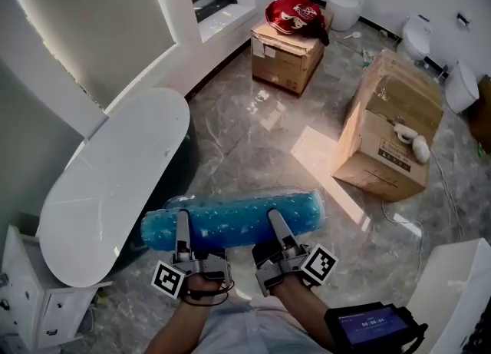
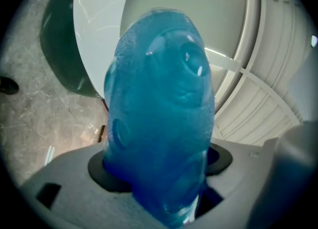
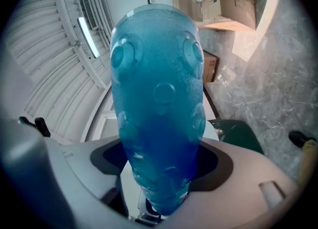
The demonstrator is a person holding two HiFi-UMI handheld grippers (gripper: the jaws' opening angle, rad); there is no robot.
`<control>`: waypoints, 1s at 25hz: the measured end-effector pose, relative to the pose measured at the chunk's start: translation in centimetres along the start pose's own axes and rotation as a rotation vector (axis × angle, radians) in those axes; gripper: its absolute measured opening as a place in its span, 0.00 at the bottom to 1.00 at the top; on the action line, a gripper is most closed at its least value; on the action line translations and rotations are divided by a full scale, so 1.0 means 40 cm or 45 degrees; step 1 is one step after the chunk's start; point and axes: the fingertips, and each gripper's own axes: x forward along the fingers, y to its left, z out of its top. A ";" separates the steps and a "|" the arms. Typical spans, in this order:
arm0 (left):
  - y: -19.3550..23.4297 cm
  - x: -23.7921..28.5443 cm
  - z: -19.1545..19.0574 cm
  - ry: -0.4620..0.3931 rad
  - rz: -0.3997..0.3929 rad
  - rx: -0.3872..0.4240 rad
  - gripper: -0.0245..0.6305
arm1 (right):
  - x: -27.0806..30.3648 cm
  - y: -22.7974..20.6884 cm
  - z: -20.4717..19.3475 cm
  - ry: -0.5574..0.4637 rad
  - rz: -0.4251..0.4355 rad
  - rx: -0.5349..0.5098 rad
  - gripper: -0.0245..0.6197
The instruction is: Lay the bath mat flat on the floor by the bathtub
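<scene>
A rolled-up, translucent blue bath mat (image 1: 230,218) with round suction bumps hangs level above the grey marble floor (image 1: 261,145), just right of the white bathtub (image 1: 115,183). My left gripper (image 1: 182,226) is shut on the roll near its left end. My right gripper (image 1: 275,223) is shut on it right of the middle. In the left gripper view the mat (image 2: 159,99) fills the space between the jaws, with the tub (image 2: 99,29) behind it. The right gripper view shows the mat (image 3: 156,99) wedged the same way between the jaws.
A large cardboard box (image 1: 391,126) lies on the floor to the right. A smaller box (image 1: 285,54) with a red bag (image 1: 295,13) on top stands by the window wall. Toilets (image 1: 418,36) line the back right. A white cabinet (image 1: 31,299) stands at the tub's near end.
</scene>
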 end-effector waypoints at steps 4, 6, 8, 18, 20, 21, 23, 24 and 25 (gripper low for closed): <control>0.071 0.130 0.089 0.117 0.039 -0.015 0.58 | 0.114 -0.077 -0.020 -0.129 -0.034 0.000 0.59; 0.110 0.205 0.155 0.166 0.058 -0.037 0.58 | 0.195 -0.112 -0.043 -0.185 -0.050 -0.011 0.59; 0.133 0.275 0.209 0.208 0.072 -0.060 0.58 | 0.268 -0.132 -0.061 -0.230 -0.065 -0.025 0.59; 0.115 0.515 0.283 0.353 0.015 -0.115 0.58 | 0.475 -0.090 -0.051 -0.358 -0.009 -0.102 0.58; 0.127 0.549 0.280 0.362 0.010 -0.111 0.58 | 0.502 -0.096 -0.031 -0.360 0.001 -0.107 0.58; 0.138 0.568 0.278 0.364 0.010 -0.109 0.58 | 0.516 -0.104 -0.019 -0.358 0.002 -0.109 0.59; 0.169 0.605 0.269 0.369 0.012 -0.103 0.58 | 0.541 -0.129 0.012 -0.355 0.000 -0.111 0.59; 0.191 0.624 0.261 0.371 0.014 -0.101 0.58 | 0.552 -0.148 0.032 -0.355 -0.003 -0.109 0.59; 0.218 0.643 0.251 0.374 0.017 -0.101 0.58 | 0.564 -0.171 0.055 -0.356 -0.008 -0.105 0.58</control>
